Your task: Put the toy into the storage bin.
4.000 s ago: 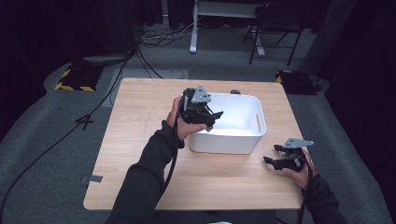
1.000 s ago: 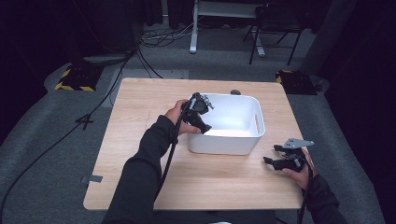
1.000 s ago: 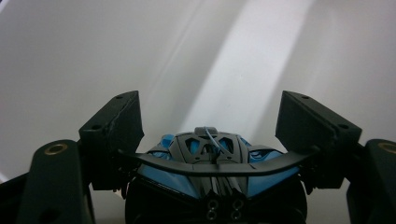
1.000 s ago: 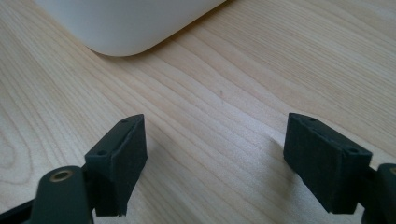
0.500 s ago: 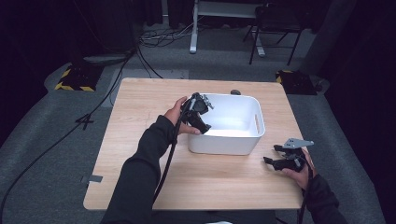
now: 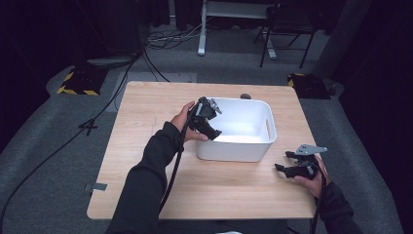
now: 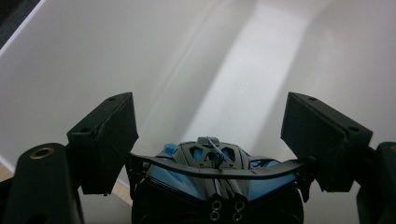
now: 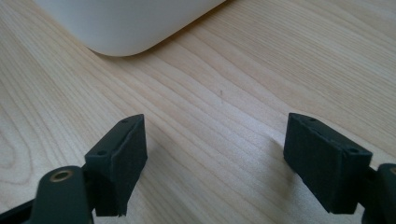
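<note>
Left hand (image 6: 187, 122): it came in from the near edge of the wooden table (image 6: 146, 126) and sat at the left wall of the white bin, holding its gripper tipped over the rim.
Left gripper (image 6: 214, 132): its tips pointed down into the left end of the bin. In the left gripper view (image 7: 209, 135) the two black pads stood apart with bare white plastic between them, and nothing was clamped. The jaws had just been opening (no object lay between them).
Left cable (image 6: 170, 180): a black lead ran from that gripper back along the dark sleeve toward the near edge.
White bin (image 6: 243, 148): a rectangular plastic tub with rounded corners, resting on the table right of centre and nearer the far edge than the near one. Its floor and walls looked bare in the left gripper view (image 7: 280, 56). One rounded corner also appeared at the top of the right gripper view (image 8: 126, 28).
Right gripper (image 6: 280, 167): it lay low near the table's near right corner, tips aimed left, well apart from the bin. In the right gripper view (image 8: 215, 163) the jaws stood wide, with wood grain alone between them.
Right hand (image 6: 311, 178): it held that gripper by the right edge.
</note>
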Available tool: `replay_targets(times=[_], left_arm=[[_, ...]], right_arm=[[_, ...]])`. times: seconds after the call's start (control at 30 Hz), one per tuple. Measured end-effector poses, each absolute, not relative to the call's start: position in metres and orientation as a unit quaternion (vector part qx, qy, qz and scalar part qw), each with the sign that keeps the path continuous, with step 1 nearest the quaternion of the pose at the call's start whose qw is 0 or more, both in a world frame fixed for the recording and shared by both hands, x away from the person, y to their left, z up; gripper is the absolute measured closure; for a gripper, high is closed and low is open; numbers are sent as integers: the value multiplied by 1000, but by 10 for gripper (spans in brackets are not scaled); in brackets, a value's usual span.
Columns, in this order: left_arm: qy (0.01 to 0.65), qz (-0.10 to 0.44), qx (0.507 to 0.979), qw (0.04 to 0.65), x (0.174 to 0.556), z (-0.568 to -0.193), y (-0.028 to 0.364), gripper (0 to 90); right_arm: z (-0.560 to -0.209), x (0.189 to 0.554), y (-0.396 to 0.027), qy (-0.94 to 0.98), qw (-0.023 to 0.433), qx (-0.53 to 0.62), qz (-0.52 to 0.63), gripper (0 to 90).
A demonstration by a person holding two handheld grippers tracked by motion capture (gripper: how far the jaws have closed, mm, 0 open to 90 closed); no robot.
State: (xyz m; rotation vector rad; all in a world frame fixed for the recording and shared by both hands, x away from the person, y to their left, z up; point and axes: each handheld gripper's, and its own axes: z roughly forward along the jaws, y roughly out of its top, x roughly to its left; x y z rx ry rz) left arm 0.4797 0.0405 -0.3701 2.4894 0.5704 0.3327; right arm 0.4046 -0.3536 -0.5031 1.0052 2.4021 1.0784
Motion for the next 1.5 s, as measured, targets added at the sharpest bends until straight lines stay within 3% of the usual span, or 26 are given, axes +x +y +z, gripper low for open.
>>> replay_targets(times=[1.5], left_arm=[[227,152,886,376,469,-364,62,191]], right_arm=[[-503,405,-354,841,161,351,377,214]])
